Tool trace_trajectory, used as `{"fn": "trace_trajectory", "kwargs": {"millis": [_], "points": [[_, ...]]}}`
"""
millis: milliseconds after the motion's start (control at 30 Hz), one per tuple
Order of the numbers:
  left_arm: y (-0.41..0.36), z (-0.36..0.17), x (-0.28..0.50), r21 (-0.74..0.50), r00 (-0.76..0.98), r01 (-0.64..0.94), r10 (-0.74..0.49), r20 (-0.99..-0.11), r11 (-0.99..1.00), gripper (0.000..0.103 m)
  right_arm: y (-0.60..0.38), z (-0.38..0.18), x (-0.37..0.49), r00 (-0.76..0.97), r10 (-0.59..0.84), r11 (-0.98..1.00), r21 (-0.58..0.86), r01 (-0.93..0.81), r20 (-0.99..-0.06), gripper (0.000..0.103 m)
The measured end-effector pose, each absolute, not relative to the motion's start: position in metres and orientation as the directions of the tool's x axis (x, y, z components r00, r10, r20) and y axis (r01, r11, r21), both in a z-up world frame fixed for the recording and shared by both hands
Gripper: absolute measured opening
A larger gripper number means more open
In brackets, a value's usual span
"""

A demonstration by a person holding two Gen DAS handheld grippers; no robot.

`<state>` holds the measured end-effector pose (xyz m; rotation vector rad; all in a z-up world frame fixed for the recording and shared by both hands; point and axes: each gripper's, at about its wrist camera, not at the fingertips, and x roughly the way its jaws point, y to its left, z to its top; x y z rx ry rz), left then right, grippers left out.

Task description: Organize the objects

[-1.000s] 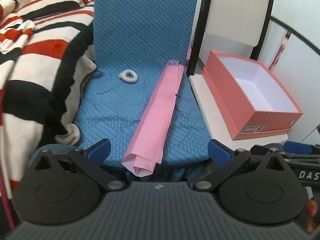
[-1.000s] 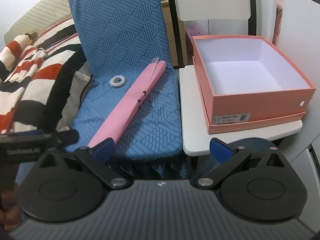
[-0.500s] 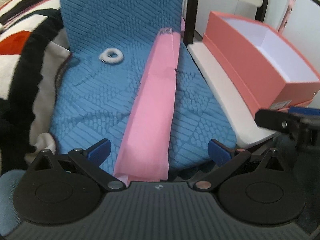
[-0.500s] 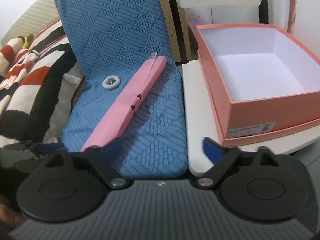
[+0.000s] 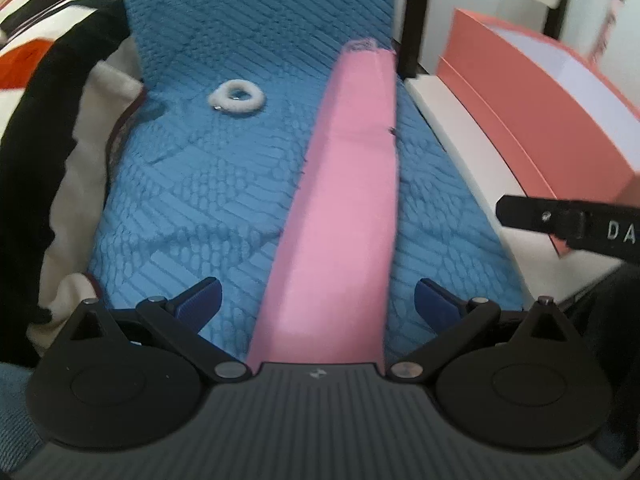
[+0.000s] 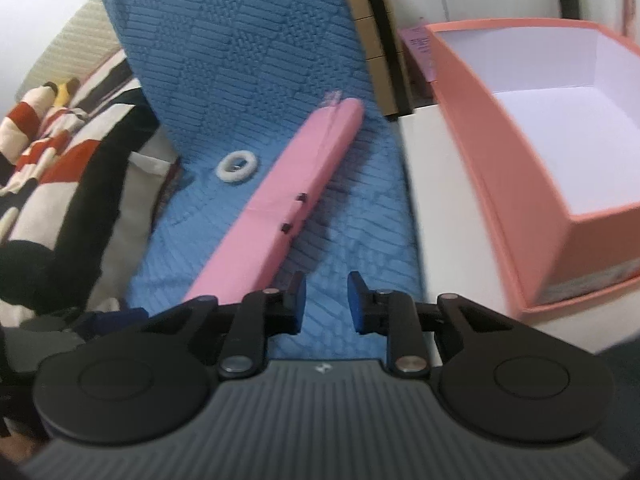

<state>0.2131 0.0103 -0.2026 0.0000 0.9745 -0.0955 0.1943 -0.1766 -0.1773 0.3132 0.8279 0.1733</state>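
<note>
Pink roll [image 5: 340, 208], long and flat-sided, smooth like paper or thin plastic, lying lengthwise on a blue quilted cushion [image 5: 192, 200] with a raised pattern of ribs and scales. Near its far end, a short fringed tip; along one edge, two small dark marks, seen only from the right wrist view [image 6: 294, 212]. Beside the roll, apart from it, a small white fluffy ring [image 5: 237, 96], soft like a hair tie.

Left gripper [image 5: 316, 296] spread wide, blue ribbed pads either side of the roll's near end, not pressing on it. Right gripper [image 6: 323, 302] with jaws just drawn in to a narrow gap, nothing between them, only cushion beneath, just right of the roll.

To the right, an open salmon-pink cardboard box [image 6: 500, 184], matte, white inside, standing on a smooth white ledge [image 6: 440, 208]. Right wrist view alone looks down into the box and shows its label end; left wrist view shows only its outer wall [image 5: 520, 92], with the right gripper's black arm across it.

Left of the cushion, a striped blanket [image 6: 68, 168] in red, black and cream.
</note>
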Motion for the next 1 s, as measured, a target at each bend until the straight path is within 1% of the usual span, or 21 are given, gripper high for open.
{"fn": "trace_trajectory", "kwargs": {"millis": [133, 267, 400, 533, 600, 733, 833, 1000], "points": [[0.027, -0.203, 0.214, -0.101, 0.566, 0.012, -0.09, -0.819, 0.995, 0.103, -0.164, -0.182, 0.205, 0.652, 0.328, 0.922, 0.382, -0.063, -0.684, 0.026], [0.043, -0.203, 0.215, -0.14, 0.565, -0.043, -0.092, -0.82, 0.989, 0.103, -0.151, -0.185, 0.213, 0.649, 0.312, 0.93, 0.363, -0.059, -0.693, 0.026], [0.048, -0.204, 0.212, -0.199, 0.555, -0.035, -0.147, -0.819, 0.979, 0.103, -0.151, -0.196, 0.225, 0.624, 0.302, 0.922, 0.387, 0.001, -0.721, 0.026], [0.044, -0.203, 0.212, -0.21, 0.559, 0.014, -0.182, -0.809, 0.978, 0.103, -0.157, -0.211, 0.239, 0.586, 0.354, 0.883, 0.467, 0.047, -0.729, 0.026], [0.042, -0.203, 0.212, -0.215, 0.556, 0.037, -0.198, -0.807, 0.976, 0.103, -0.159, -0.217, 0.245, 0.57, 0.408, 0.849, 0.526, 0.052, -0.714, 0.026], [0.041, -0.206, 0.213, -0.244, 0.55, 0.048, -0.23, -0.803, 0.969, 0.103, -0.161, -0.218, 0.25, 0.579, 0.491, 0.778, 0.627, 0.045, -0.651, 0.026], [0.04, -0.208, 0.214, -0.235, 0.553, 0.045, -0.22, -0.803, 0.971, 0.103, -0.154, -0.213, 0.249, 0.582, 0.515, 0.771, 0.637, 0.008, -0.63, 0.026], [0.039, -0.204, 0.213, -0.173, 0.585, 0.025, -0.154, -0.796, 0.985, 0.103, -0.143, -0.203, 0.254, 0.583, 0.539, 0.769, 0.637, -0.047, -0.608, 0.026]]}}
